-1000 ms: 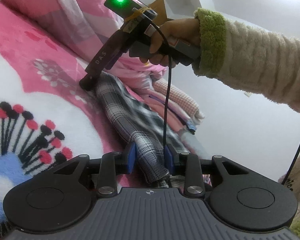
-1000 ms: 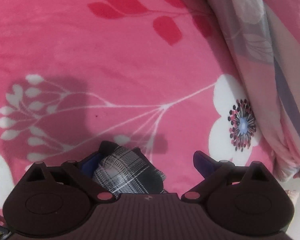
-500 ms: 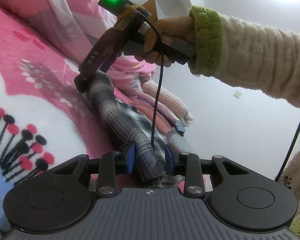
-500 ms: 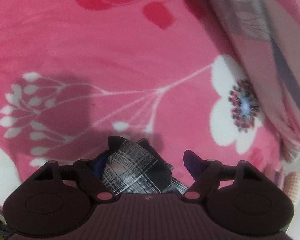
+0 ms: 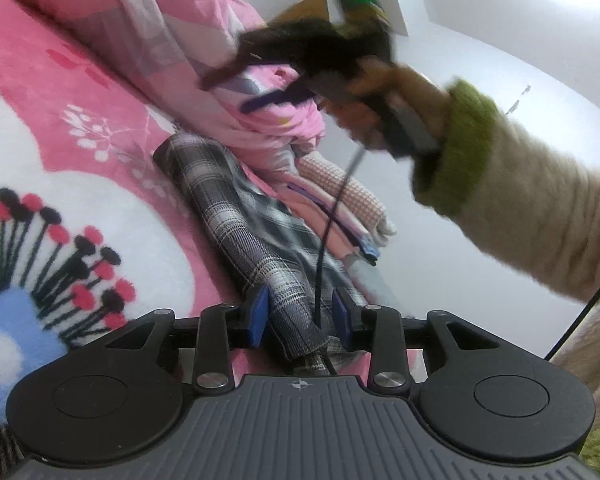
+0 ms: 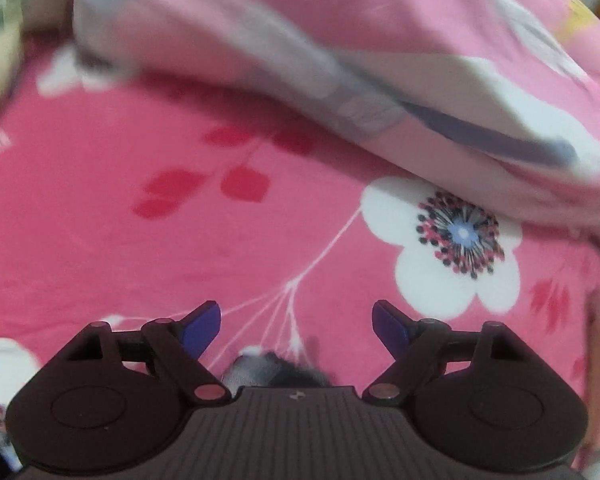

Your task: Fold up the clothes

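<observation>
On the left, the pink flowered blanket (image 5: 60, 92) covers the bed, its big white bloom filling the near corner. Just right of that bloom lies the plaid garment (image 5: 236, 216), a long folded strip running from the middle of the bed toward the camera. Its near end sits between the blue pads of the left claw (image 5: 300, 316), which is clamped on the cloth. Beyond the garment, a rumpled pink quilt (image 5: 188, 40) heaps up at the far side, and a stack of folded clothes (image 5: 340, 208) sits just beside the plaid on its right. Up and to the right, the person's hand (image 5: 380, 104) in a cream sleeve with green cuff (image 5: 540, 208) holds the right claw (image 6: 296, 324) above the bed, blurred. From its own camera that claw is spread wide with nothing in it, a scrap of plaid just below.
</observation>
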{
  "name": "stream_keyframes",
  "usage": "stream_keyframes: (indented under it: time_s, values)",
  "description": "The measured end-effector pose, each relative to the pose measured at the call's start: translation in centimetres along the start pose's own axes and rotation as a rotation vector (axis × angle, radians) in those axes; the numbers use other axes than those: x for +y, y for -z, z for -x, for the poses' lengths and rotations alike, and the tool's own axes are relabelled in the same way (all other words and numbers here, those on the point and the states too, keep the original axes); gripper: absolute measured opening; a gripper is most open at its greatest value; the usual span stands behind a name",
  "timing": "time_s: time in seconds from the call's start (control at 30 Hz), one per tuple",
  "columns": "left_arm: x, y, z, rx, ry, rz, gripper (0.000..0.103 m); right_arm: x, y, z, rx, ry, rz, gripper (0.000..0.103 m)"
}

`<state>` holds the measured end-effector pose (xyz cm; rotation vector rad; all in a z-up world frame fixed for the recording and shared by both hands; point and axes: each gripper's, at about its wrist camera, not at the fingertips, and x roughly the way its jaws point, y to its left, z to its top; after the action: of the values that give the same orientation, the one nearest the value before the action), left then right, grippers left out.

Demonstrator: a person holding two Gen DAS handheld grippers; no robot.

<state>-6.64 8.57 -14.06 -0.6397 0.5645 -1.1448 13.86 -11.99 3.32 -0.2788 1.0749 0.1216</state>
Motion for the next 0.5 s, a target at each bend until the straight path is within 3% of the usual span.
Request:
stream_keyframes:
  time_s: [0.13, 0.2, 0.33, 0.5]
  values:
    - [-0.4, -0.3, 1.0, 0.001, -0.03, -0.001, 0.034, -2.3, 3.2, 0.9, -0.007, -0.104, -0.088, 0.042]
    - [-0.8, -0.5, 1.5, 0.002, -0.047, -0.007, 0.034, -2.3, 4.8, 0.0, -0.002, -0.164, -0.118, 0.031]
    - [-1.4, -0.8, 2.3, 0.012, -0.097, -0.011, 0.035, -0.9, 7.1, -2.6, -0.023, -0.273, -0.12, 0.032]
    - [-1.7, -1.1, 2.6, 0.007, -0.179, -0.007, 0.037, -2.1, 8.7, -1.4, -0.152, -0.334, -0.145, 0.032]
